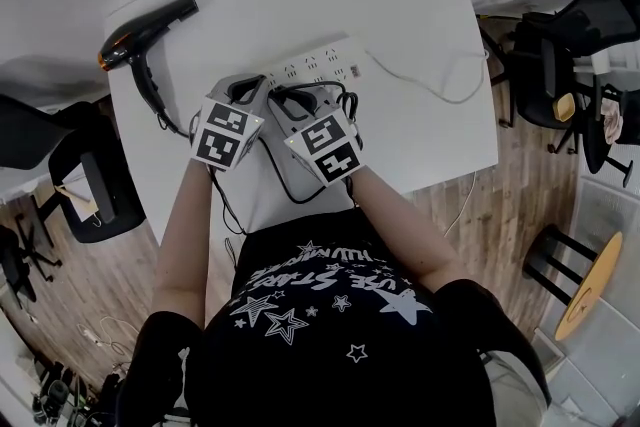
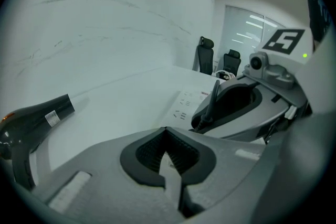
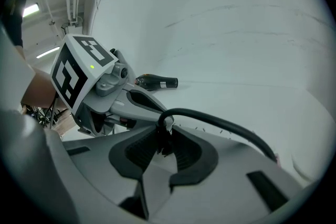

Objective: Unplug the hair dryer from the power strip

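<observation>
A black hair dryer point(image 1: 150, 30) lies at the table's far left; it also shows in the left gripper view point(image 2: 31, 123) and the right gripper view point(image 3: 157, 82). The white power strip point(image 1: 320, 63) lies across the middle of the table. My left gripper point(image 1: 248, 90) sits at the strip's left end, its pads closed around a white sliver of the strip point(image 2: 184, 105). My right gripper point(image 3: 164, 131) is beside it, pads pressed on the black plug point(image 3: 161, 140). The plug's black cord point(image 3: 220, 124) arcs off to the right.
The strip's white lead point(image 1: 440, 90) curls toward the table's right edge. Black office chairs point(image 1: 560, 65) stand to the right and another chair point(image 1: 90, 175) to the left. A round wooden stool point(image 1: 590, 285) is on the floor at right.
</observation>
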`<state>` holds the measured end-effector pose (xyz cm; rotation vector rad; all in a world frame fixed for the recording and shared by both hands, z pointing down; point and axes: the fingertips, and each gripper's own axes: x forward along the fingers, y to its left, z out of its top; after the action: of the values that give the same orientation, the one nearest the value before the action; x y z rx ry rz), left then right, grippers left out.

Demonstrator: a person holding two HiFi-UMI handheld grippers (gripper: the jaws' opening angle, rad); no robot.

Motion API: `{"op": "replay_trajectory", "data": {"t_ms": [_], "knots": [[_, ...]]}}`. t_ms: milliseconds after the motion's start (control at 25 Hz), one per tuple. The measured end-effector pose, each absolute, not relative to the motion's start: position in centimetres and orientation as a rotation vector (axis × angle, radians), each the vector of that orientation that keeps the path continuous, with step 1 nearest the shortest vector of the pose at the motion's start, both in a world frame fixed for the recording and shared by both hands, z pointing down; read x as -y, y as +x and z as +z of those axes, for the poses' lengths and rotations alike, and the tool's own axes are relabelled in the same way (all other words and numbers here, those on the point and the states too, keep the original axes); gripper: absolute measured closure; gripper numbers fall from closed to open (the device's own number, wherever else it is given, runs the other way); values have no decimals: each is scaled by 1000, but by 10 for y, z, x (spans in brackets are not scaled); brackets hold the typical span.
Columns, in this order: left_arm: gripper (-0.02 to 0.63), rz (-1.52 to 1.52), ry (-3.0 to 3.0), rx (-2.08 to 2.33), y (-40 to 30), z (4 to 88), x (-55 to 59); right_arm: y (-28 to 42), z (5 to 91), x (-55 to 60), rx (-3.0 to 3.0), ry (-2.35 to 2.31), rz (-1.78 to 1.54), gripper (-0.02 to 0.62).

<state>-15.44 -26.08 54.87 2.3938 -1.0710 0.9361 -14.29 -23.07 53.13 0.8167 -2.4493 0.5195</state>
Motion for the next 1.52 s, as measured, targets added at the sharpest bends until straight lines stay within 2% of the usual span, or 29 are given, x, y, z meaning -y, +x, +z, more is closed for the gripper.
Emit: {"op": "replay_trajectory", "data": {"t_ms": [240, 480, 880, 1240, 1520], "knots": [[598, 923, 2356, 1037, -155, 550, 262, -143, 531, 231, 2467, 814, 500, 509], [598, 917, 2340, 1042, -154, 550, 263, -144, 528, 225, 2391, 873, 174, 514], [598, 1074, 2397, 1021, -153, 552, 260, -141, 532, 231, 2462, 816, 601, 511], [598, 1080, 2408, 1014, -153, 551, 261, -146, 528, 229, 2432, 702, 365, 522], [598, 1091, 2411, 1021, -154, 548, 264, -147, 517, 231, 2522, 742, 337, 525]]}}
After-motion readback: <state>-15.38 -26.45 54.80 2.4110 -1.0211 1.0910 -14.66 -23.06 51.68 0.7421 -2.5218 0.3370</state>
